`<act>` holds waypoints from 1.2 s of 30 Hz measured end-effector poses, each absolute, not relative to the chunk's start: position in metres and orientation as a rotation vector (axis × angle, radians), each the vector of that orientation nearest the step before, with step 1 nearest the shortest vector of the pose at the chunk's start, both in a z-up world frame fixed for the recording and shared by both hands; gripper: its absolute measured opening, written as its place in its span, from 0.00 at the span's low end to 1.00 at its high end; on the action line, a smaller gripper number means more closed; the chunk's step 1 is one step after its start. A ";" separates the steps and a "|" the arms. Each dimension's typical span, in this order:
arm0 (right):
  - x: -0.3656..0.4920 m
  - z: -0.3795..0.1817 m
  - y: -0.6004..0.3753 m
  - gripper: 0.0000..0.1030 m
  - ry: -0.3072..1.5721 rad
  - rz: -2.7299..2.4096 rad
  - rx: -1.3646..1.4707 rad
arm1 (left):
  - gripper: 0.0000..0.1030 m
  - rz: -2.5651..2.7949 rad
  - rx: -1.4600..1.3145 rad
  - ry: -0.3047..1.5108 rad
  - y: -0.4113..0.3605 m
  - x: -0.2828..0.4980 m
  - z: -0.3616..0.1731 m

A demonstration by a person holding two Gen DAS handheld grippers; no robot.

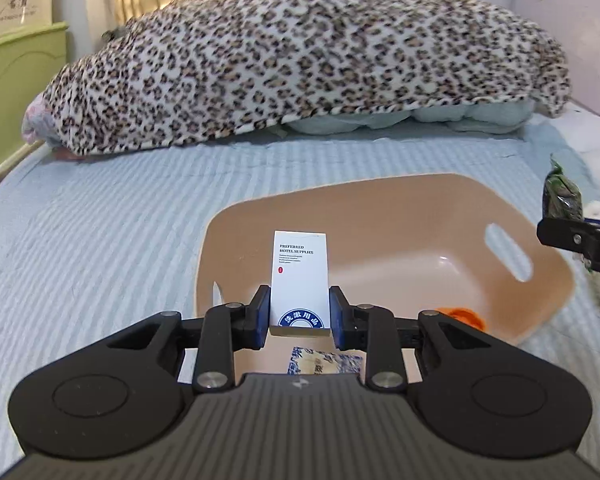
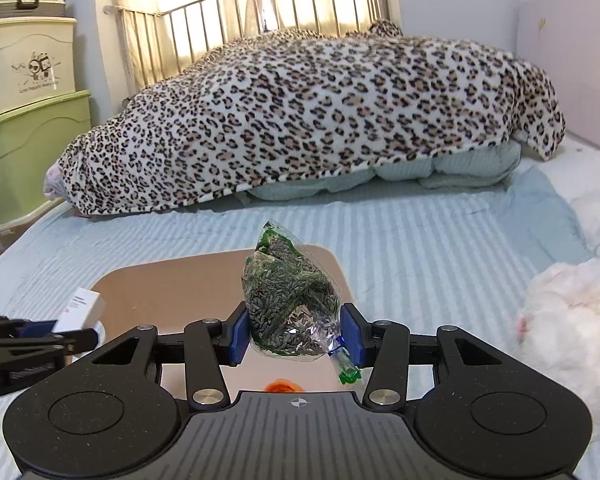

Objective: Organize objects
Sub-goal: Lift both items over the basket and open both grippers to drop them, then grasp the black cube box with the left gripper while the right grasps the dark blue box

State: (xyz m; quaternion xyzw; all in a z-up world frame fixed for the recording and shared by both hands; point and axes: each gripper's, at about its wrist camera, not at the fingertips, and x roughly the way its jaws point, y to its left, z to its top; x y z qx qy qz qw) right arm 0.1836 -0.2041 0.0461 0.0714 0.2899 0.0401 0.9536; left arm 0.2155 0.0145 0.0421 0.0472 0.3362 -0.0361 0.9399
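My left gripper [image 1: 299, 316] is shut on a white hotel-supplies box [image 1: 300, 280], held upright over the near part of a beige plastic basin [image 1: 420, 200] on the bed. An orange object [image 1: 462, 316] and a blue-patterned packet [image 1: 324, 361] lie in the basin. My right gripper [image 2: 296, 334] is shut on a clear bag of dark dried lavender [image 2: 290, 300], held above the basin's [image 2: 172, 280] right side. The bag [image 1: 562, 194] and the right gripper's fingers [image 1: 580, 240] show at the right edge of the left wrist view. The box [image 2: 82, 308] shows at left in the right wrist view.
A leopard-print blanket [image 2: 320, 120] over folded bedding fills the back of the bed. The light blue striped bedcover [image 2: 440, 240] surrounds the basin. A white fluffy item [image 2: 572, 320] lies to the right. Green and cream storage bins [image 2: 32, 128] stand at the left.
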 end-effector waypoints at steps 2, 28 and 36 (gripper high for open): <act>0.191 0.039 -0.198 0.43 0.608 0.081 0.150 | 0.31 -0.060 0.091 0.705 0.014 0.227 0.032; 0.174 0.040 -0.198 0.88 0.689 0.135 0.110 | 0.72 -0.040 0.104 0.761 0.016 0.208 0.046; 0.149 0.048 -0.219 0.91 0.707 0.138 0.093 | 0.83 -0.101 0.107 0.785 0.023 0.180 0.059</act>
